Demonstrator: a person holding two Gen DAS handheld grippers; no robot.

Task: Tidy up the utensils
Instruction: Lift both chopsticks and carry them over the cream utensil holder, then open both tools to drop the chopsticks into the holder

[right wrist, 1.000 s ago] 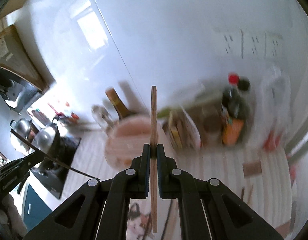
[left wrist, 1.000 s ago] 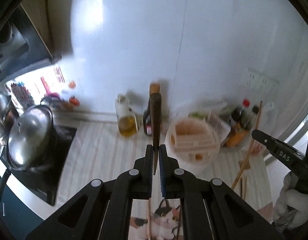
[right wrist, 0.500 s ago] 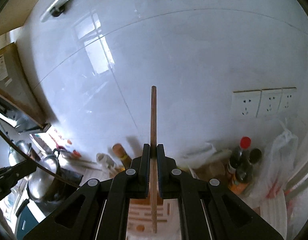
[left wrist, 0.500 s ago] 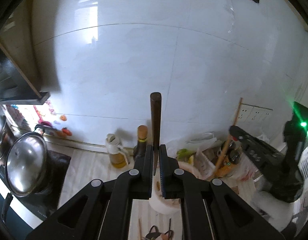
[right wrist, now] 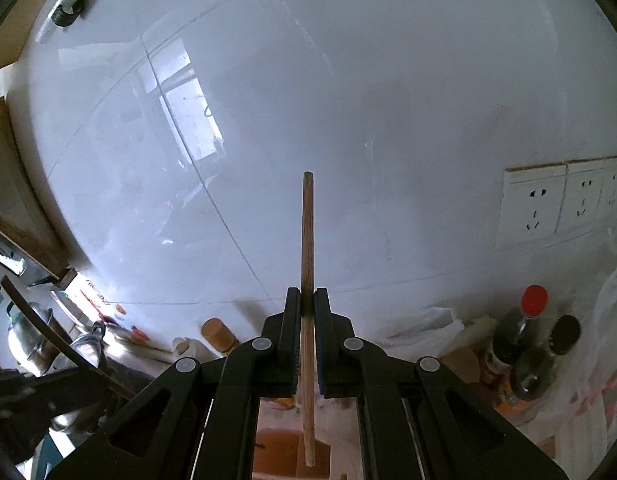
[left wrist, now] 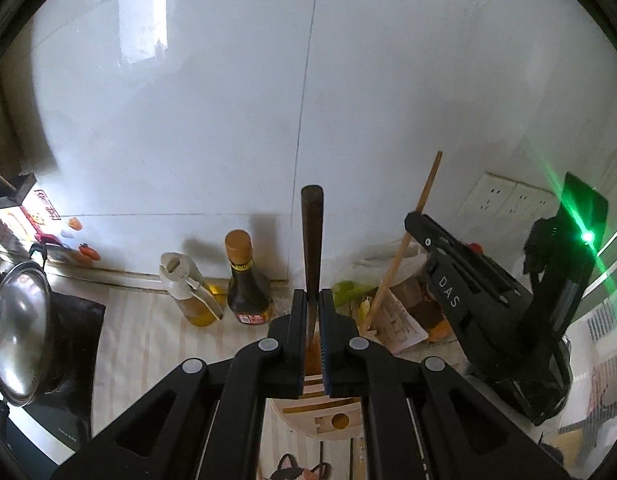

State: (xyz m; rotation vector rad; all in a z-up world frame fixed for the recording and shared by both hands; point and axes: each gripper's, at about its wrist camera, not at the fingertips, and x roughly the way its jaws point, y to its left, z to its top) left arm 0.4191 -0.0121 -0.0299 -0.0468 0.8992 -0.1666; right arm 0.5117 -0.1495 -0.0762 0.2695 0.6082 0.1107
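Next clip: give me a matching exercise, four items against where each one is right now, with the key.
Items
1. dark-handled utensil
2. light wooden stick
3. brown-capped dark bottle
4. steel pot lid

Places
A. far left, on the stove
B. clamped in the right tool
C. by the wall, beside the oil bottle
D. clamped in the left tool

Pairs: 1-D, 2-B, 3-C, 4-A

"DAS" on right tool (left wrist: pixel 428 248)
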